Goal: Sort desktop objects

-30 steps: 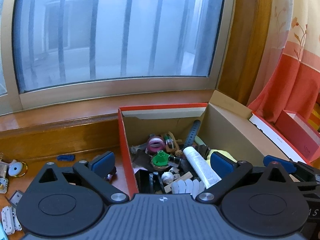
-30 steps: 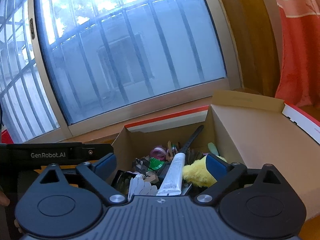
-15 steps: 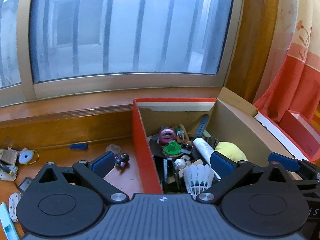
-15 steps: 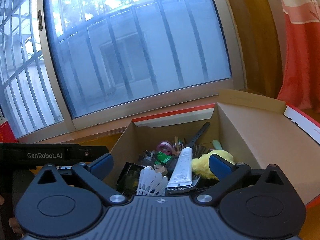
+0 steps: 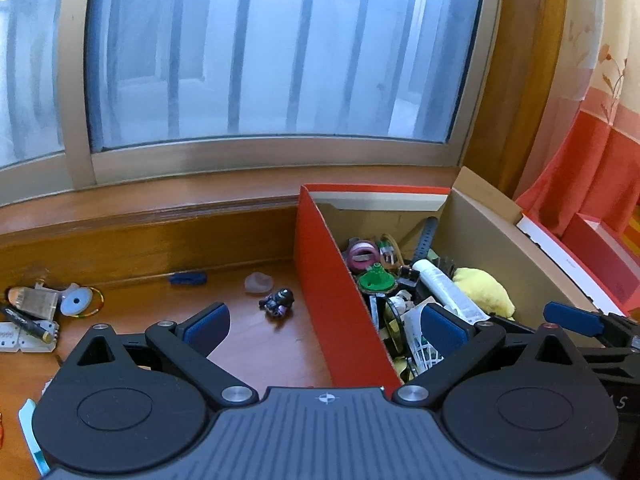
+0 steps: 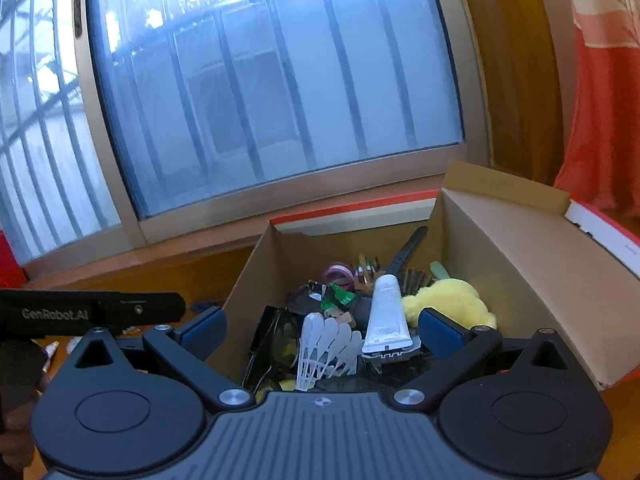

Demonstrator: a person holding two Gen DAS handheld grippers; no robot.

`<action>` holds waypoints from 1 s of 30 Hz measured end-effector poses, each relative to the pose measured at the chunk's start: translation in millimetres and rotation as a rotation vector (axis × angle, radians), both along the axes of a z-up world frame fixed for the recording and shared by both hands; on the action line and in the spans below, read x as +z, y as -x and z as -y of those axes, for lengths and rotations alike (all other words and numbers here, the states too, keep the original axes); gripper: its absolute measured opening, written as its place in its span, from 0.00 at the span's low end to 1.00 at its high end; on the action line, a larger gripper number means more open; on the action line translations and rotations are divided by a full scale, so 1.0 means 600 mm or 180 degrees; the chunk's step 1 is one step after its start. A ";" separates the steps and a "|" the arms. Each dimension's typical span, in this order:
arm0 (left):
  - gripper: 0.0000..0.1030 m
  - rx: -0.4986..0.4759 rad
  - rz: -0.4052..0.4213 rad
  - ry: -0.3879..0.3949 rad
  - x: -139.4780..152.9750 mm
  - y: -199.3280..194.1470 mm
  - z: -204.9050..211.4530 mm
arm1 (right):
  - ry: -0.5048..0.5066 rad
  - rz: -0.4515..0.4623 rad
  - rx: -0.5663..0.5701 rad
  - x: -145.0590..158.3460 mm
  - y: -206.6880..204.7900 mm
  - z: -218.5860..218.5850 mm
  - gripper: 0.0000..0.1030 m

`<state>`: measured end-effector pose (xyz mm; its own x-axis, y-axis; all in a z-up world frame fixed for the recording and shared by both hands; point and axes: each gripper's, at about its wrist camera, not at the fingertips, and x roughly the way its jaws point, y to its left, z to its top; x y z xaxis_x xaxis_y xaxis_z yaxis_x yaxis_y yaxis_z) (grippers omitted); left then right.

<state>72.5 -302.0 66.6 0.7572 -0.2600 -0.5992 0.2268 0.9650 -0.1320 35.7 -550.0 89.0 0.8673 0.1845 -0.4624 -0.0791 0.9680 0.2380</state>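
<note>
A: Left gripper [image 5: 326, 322]: fingers spread, nothing between. Small dark figurine [image 5: 277, 301] on the desk, just ahead of the left finger [image 5: 208, 322], outside the red box [image 5: 340, 304].

B: Probably light, hard, knobbly; blurred, so uncertain. Best pinched across its middle.

A: Right gripper [image 6: 322, 326]: spread too, above box contents; shuttlecock [image 6: 326, 346] and white tube [image 6: 386, 314] lying between the fingers.
</note>
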 end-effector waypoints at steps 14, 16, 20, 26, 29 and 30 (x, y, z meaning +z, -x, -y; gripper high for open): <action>1.00 -0.0490 -0.0157 -0.0104 0.001 -0.007 -0.018 | -0.0043 -0.0497 -0.0295 0.024 0.037 -0.044 1.00; 1.00 -0.0547 -0.0172 -0.0133 0.003 -0.005 -0.019 | -0.0015 -0.0553 -0.0327 0.028 0.044 -0.047 1.00; 1.00 -0.0648 -0.0225 -0.0205 0.007 -0.004 -0.014 | 0.0116 -0.0776 -0.0364 0.038 0.054 -0.051 1.00; 1.00 -0.0885 -0.0475 -0.0290 0.008 0.001 -0.001 | 0.0149 -0.1141 -0.0371 0.039 0.064 -0.054 1.00; 1.00 -0.0975 -0.0601 -0.0336 0.002 0.004 0.005 | 0.0127 -0.1324 -0.0341 0.031 0.065 -0.056 1.00; 1.00 -0.0999 -0.0631 -0.0361 -0.001 0.006 0.007 | 0.0120 -0.1386 -0.0331 0.028 0.065 -0.057 1.00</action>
<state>69.0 -306.3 66.3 0.5180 -0.3842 -0.7642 0.4941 0.8637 -0.0993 -3.2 -515.9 105.8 0.6035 0.0827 -0.7931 0.1188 0.9742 0.1920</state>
